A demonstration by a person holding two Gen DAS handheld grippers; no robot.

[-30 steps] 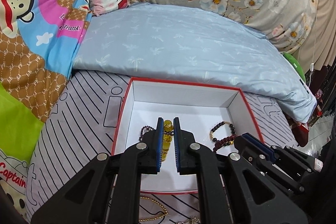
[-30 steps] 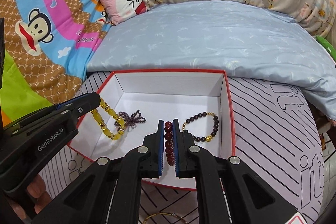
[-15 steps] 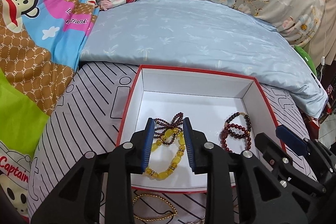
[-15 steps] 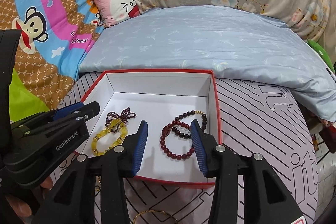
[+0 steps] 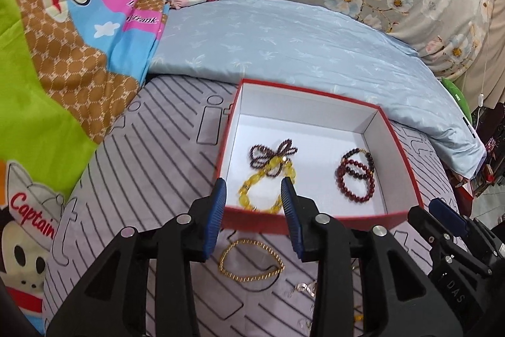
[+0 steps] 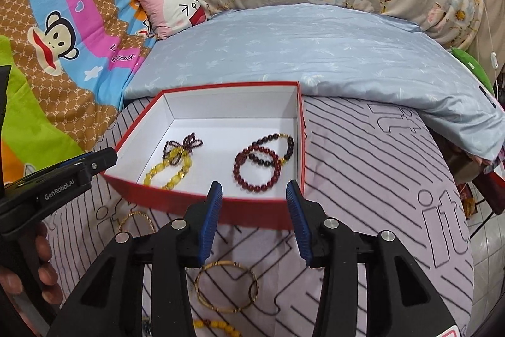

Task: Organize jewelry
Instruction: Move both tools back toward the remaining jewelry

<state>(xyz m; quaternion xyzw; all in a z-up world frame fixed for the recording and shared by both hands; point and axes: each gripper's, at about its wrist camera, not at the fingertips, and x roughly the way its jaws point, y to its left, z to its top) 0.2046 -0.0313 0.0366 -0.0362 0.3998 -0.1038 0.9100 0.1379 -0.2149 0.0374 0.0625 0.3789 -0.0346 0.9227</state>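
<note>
left gripper [image 5: 254,191]: jaws spread wide, holding nothing, blue-padded fingers [image 5: 217,212] pointing forward
right gripper [image 6: 254,193]: jaws spread wide, holding nothing, level with the left
left hand [image 6: 30,267]: fingers wrapped round the gripper handle

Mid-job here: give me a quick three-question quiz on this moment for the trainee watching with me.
1. True or false: both grippers are open and hold nothing.
2. What lies in the box beside the yellow bracelet? A) a watch B) a dark red bracelet C) a ring
3. Fill in: the gold bangle lies ____ the box, under the right gripper.

Key
1. True: the left gripper and the right one both stand apart, empty.
2. B: the dark red bracelet.
3. Outside, on the striped cover.
</note>
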